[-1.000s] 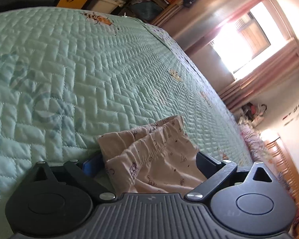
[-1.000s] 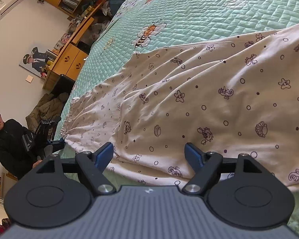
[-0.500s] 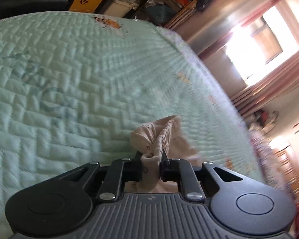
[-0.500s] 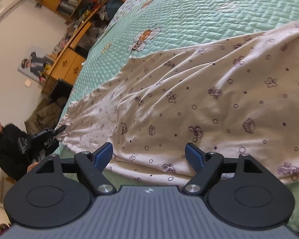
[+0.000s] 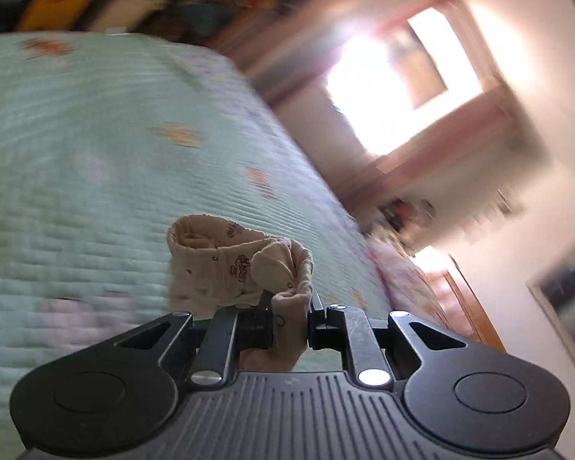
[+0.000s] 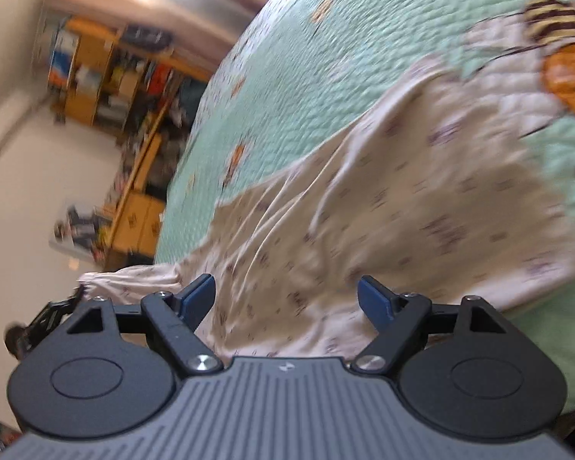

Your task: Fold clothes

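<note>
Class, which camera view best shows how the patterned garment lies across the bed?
The right wrist view: the patterned garment spreads wrinkled across the green quilt. The left wrist view shows only its bunched end clamped in the left hand-held gripper.

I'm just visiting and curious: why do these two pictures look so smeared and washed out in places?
Left wrist view: the window glares white, and the bedspread is streaked with motion blur, while the gripper and pinched cloth stay sharp. Right wrist view: shelves and the garment's print smear; fisheye bends the room.
</note>
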Tool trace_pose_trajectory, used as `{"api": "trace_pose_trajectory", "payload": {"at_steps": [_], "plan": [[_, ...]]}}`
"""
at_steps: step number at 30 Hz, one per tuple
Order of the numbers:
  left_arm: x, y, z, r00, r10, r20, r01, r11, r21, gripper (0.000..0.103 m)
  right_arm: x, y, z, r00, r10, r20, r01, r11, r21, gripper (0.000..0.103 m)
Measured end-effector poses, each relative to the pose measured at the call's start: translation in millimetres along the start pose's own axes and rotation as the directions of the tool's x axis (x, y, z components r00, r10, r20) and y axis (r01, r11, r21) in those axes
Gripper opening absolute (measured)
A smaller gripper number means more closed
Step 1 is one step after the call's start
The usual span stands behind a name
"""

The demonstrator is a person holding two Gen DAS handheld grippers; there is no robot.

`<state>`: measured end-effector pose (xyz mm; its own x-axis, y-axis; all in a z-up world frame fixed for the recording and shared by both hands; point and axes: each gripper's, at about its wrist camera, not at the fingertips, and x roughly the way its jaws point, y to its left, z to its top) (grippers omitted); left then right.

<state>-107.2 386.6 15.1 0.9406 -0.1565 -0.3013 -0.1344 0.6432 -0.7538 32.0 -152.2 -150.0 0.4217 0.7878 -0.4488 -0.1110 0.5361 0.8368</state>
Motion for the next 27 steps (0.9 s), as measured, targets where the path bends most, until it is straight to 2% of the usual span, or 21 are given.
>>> {"api": "trace_pose_trajectory", "payload": {"at_steps": [2, 4, 5, 7, 8, 9, 10, 11, 13, 14, 17, 20, 21, 22, 23, 24, 27], "plan": [[21.4, -53.6, -15.1, 0.998, -0.043, -0.054, 0.049, 0.993, 0.107, 0.016, -11.3, -11.8, 3.7, 0.999, 0.009, 0.039, -0.01, 1.0, 0.026, 0.082], [51.6, -107.5, -46.9, 0.989, -0.057, -0.139, 0.088, 0.968, 0.234, 0.017, -20.5, -24.8, 8.7, 0.997, 0.016, 0.07, -0.02, 0.998, 0.052, 0.083], [67.1, -134.6, -63.5, 0.981, -0.058, -0.183, 0.111, 0.949, 0.296, 0.017, -24.8, -30.9, 11.1, 0.996, 0.019, 0.085, -0.025, 0.998, 0.064, 0.083], [104.9, -176.0, -111.6, 0.955, -0.021, -0.297, 0.151, 0.893, 0.423, 0.018, -33.2, -42.0, 16.1, 0.993, 0.03, 0.117, -0.039, 0.996, 0.081, 0.083], [124.9, -189.9, -139.5, 0.936, 0.032, -0.35, 0.157, 0.852, 0.499, 0.019, -37.7, -48.5, 18.9, 0.99, 0.039, 0.135, -0.052, 0.994, 0.092, 0.083], [146.2, -198.5, -172.3, 0.916, 0.109, -0.387, 0.154, 0.794, 0.589, 0.019, -42.4, -55.5, 21.6, 0.987, 0.049, 0.154, -0.066, 0.992, 0.107, 0.083], [168.0, -202.3, -210.3, 0.886, 0.189, -0.424, 0.166, 0.723, 0.67, 0.02, -47.3, -63.5, 24.1, 0.983, 0.056, 0.173, -0.079, 0.989, 0.128, 0.083], [180.7, -197.9, -236.8, 0.852, 0.228, -0.472, 0.197, 0.695, 0.691, 0.021, -51.2, -70.6, 25.8, 0.98, 0.06, 0.188, -0.088, 0.986, 0.143, 0.083], [202.2, -185.9, -284.2, 0.774, 0.287, -0.564, 0.265, 0.662, 0.701, 0.022, -58.9, -83.6, 28.2, 0.975, 0.06, 0.213, -0.097, 0.981, 0.168, 0.083], [203.9, -180.2, -291.5, 0.764, 0.289, -0.576, 0.268, 0.671, 0.691, 0.027, -62.3, -88.0, 28.9, 0.974, 0.053, 0.221, -0.093, 0.981, 0.173, 0.083], [203.2, -163.5, -302.1, 0.758, 0.274, -0.592, 0.253, 0.712, 0.654, 0.033, -67.5, -94.0, 30.1, 0.971, 0.061, 0.23, -0.097, 0.984, 0.15, 0.083], [191.1, -157.8, -284.6, 0.8, 0.183, -0.571, 0.235, 0.781, 0.579, 0.048, -65.2, -91.1, 29.5, 0.962, 0.144, 0.234, -0.171, 0.98, 0.102, 0.086], [185.5, -156.7, -278.1, 0.816, 0.148, -0.558, 0.232, 0.801, 0.551, 0.05, -61.8, -88.4, 30.5, 0.957, 0.184, 0.223, -0.207, 0.975, 0.085, 0.086], [182.5, -154.8, -271.5, 0.827, 0.121, -0.549, 0.231, 0.817, 0.528, 0.057, -57.2, -84.8, 30.8, 0.953, 0.226, 0.203, -0.244, 0.967, 0.069, 0.086], [180.2, -152.8, -264.8, 0.837, 0.096, -0.539, 0.231, 0.831, 0.506, 0.066, -51.8, -81.8, 31.2, 0.951, 0.253, 0.177, -0.267, 0.962, 0.06, 0.086], [177.8, -150.8, -258.1, 0.846, 0.072, -0.529, 0.231, 0.844, 0.484, 0.069, -45.2, -78.1, 31.6, 0.954, 0.26, 0.151, -0.27, 0.961, 0.057, 0.086], [179.1, -145.1, -250.1, 0.854, 0.079, -0.515, 0.204, 0.858, 0.47, 0.071, -25.8, -72.3, 33.9, 0.967, 0.237, 0.094, -0.246, 0.965, 0.09, 0.086]]}}
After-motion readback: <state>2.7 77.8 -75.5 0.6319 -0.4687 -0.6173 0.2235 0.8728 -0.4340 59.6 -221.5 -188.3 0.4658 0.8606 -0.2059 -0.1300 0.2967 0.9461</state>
